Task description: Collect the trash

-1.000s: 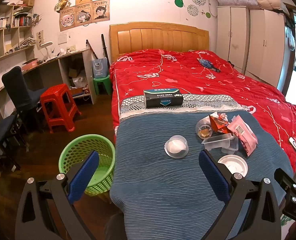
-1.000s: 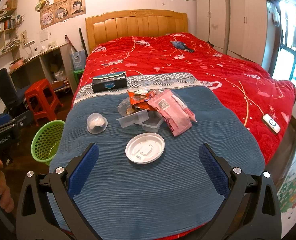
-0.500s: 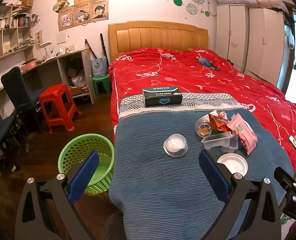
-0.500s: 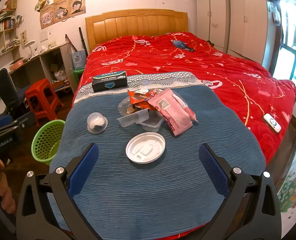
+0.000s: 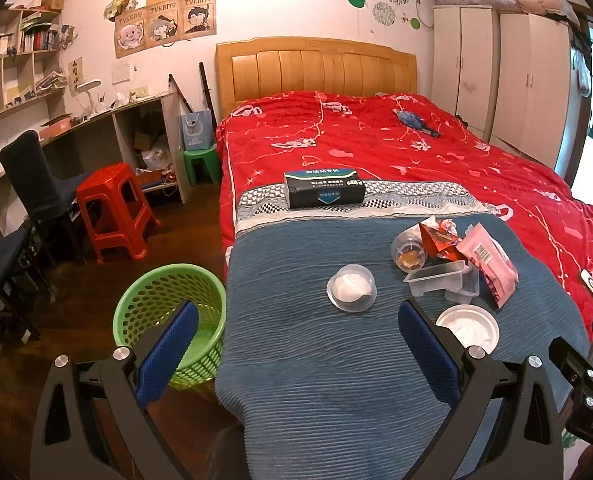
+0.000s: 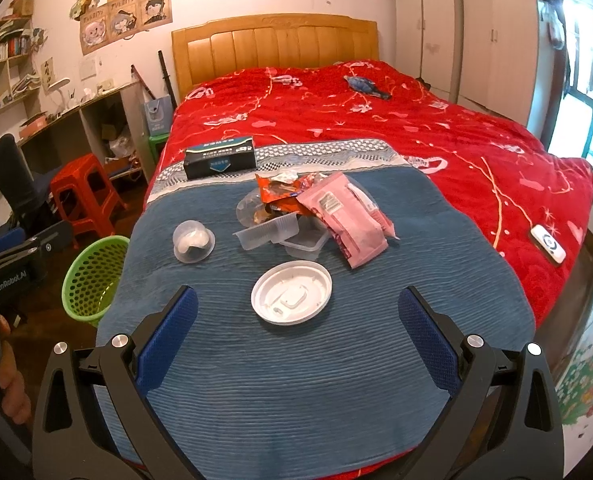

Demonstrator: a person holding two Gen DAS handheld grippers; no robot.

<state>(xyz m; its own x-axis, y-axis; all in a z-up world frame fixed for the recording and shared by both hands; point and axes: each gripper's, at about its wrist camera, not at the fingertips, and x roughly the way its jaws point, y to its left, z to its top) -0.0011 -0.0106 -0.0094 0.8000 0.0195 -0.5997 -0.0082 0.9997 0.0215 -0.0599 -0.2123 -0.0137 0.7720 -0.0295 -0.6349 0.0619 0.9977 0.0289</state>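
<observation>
left wrist view:
left gripper [image 5: 296, 344]: jaws spread wide, nothing between them, held above the foot of the bed.
basket [image 5: 136, 312]: green perforated bin on the wood floor, just beside the bed's left edge, partly behind the left finger; looks nearly bare inside.
blue blanket [image 5: 304, 380]: ribbed and soft, all the trash lies on it; will give under a press.
small cup [image 5: 351, 293]: clear plastic, something white inside, sits alone and nearest the basket. Likely light, thin, crushable; take it across the rim with gentle squeeze.
white lid [image 5: 467, 327]: flat disc near the right finger, at the blanket's near-right part.
tissue box [image 5: 324, 189]: dark, further up the bed; probably not trash.

right wrist view:
right gripper [image 6: 296, 328]: fingers set far apart, empty; the white lid [image 6: 291, 298] lies between and just ahead of them.
lid handling: light, stiff-ish but very flat and slick; a pinch on the raised rim edge seems best, pressing into the soft blanket to get a finger under.
clear tray [image 6: 268, 234]: thin moulded plastic, flexes easily; resting on a second clear tub. Grab a side wall.
pink packet [image 6: 346, 220]: soft film bag, slippery, overlapping the tray pile; pinch a crumpled edge.
orange wrapper [image 6: 282, 192]: crinkled foil over a clear cup, feather-light; any fold will do.
small cup [image 6: 193, 241]: apart from the pile, to its left.
basket [image 6: 92, 276]: far left, well apart from this gripper.
remote [image 6: 547, 243]: on the red quilt, not trash.
</observation>
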